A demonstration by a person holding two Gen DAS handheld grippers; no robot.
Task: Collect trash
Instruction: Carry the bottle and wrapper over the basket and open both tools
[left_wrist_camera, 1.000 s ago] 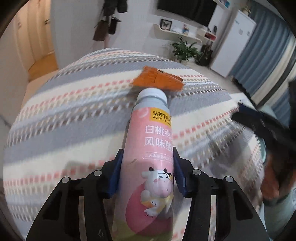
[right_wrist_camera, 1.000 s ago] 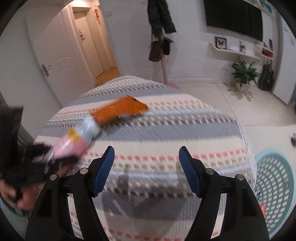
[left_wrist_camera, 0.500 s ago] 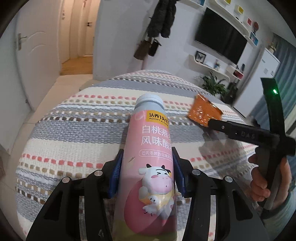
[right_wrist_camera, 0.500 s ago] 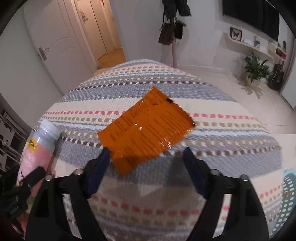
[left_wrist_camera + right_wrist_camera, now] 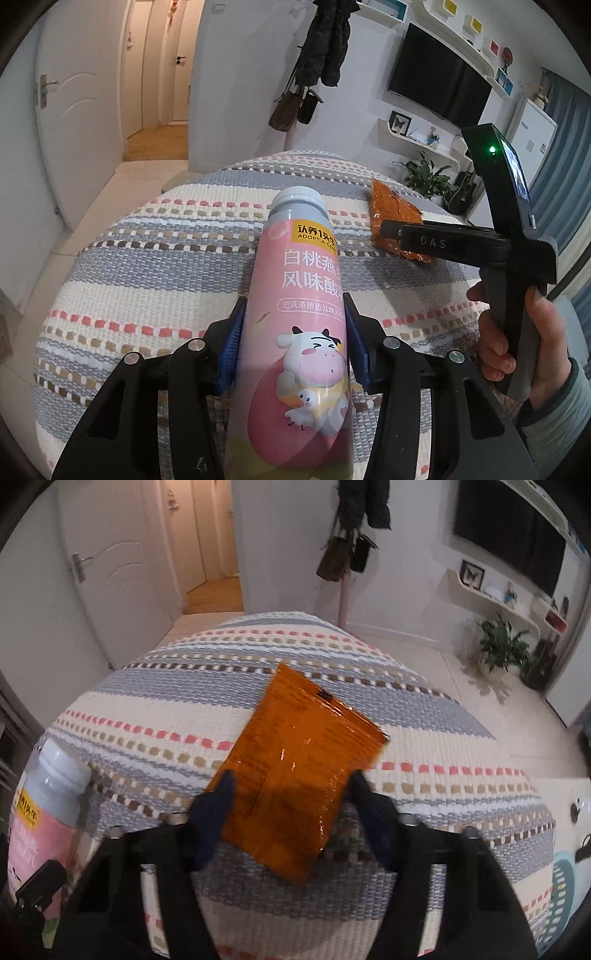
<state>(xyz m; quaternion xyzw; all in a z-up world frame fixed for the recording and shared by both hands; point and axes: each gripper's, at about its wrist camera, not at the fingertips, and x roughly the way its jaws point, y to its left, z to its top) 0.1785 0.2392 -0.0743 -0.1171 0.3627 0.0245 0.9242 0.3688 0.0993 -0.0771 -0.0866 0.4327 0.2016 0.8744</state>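
Straddling orange wrapper (image 5: 295, 771) with my right tongs (image 5: 288, 794), parted, fingers either side, not yet clenched. Wrapper flat on striped bed (image 5: 147, 716), frame centre, long axis toward upper left. Left tongs (image 5: 291, 347) farther, clenched on pink bottle (image 5: 299, 314).

A home living room — wall TV (image 5: 439, 86) and plant (image 5: 498, 642) ahead-right, coat (image 5: 327, 40) and door (image 5: 107, 576) ahead-left.
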